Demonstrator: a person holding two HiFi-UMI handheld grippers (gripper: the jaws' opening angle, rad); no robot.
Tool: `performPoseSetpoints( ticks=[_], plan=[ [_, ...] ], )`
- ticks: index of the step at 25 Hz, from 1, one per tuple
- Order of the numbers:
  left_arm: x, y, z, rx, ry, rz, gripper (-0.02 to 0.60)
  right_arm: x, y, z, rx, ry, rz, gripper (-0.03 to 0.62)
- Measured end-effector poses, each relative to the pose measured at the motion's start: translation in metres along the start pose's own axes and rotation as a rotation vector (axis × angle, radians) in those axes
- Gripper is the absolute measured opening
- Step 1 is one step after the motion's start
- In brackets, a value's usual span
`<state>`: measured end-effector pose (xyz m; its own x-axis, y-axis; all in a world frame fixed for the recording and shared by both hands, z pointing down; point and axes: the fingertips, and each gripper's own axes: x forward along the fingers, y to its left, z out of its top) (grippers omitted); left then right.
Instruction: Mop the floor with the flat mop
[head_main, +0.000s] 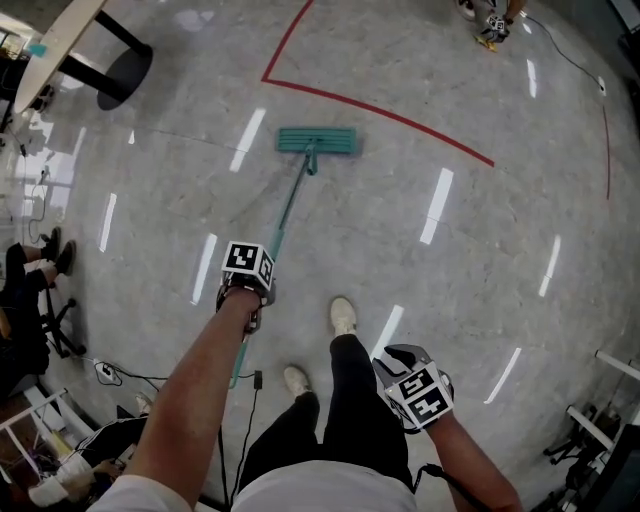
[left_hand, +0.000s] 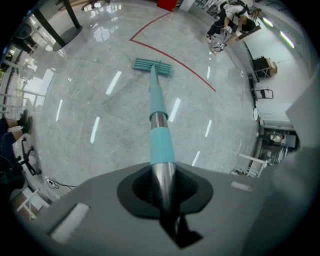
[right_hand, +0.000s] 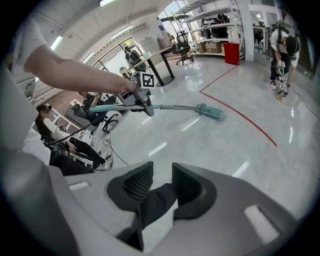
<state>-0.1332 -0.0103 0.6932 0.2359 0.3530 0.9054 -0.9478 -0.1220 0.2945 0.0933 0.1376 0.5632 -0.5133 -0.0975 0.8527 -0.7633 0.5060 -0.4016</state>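
- Left gripper view: the left gripper (left_hand: 162, 189) is clenching the flat mop's handle (left_hand: 159, 131), which is running up-frame to the mop head (left_hand: 152, 66).
- Head view: the mop head is lying flat on the floor (head_main: 480, 230) at upper centre, just short of the red line (head_main: 400, 118).
- Right gripper view: the right gripper (right_hand: 161, 184) is hanging released, with only a dark trouser leg (right_hand: 152, 202) showing in the gap.
- Only this view is showing the mop side-on, with a stooping person (right_hand: 281, 47) at upper right.

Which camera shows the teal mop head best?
The head view: the mop head lies whole, seen from above. The left gripper view shows it small, beyond the handle; the right gripper view shows it sideways.
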Motion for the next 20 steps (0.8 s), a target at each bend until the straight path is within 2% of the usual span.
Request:
performPoseSetpoints(
  ticks=[6,20],
  plan=[
    [0.000,0.019,-0.072,-0.004,-0.027,-0.015,0.043,0.006,0.024,0.002,-0.059,0.000,0.006,0.121],
    [0.019,0.054,-0.248,-0.034,0.000,-0.004,0.043,0.021,0.090,0.005,-0.239,-0.001,0.036,0.121]
  ],
)
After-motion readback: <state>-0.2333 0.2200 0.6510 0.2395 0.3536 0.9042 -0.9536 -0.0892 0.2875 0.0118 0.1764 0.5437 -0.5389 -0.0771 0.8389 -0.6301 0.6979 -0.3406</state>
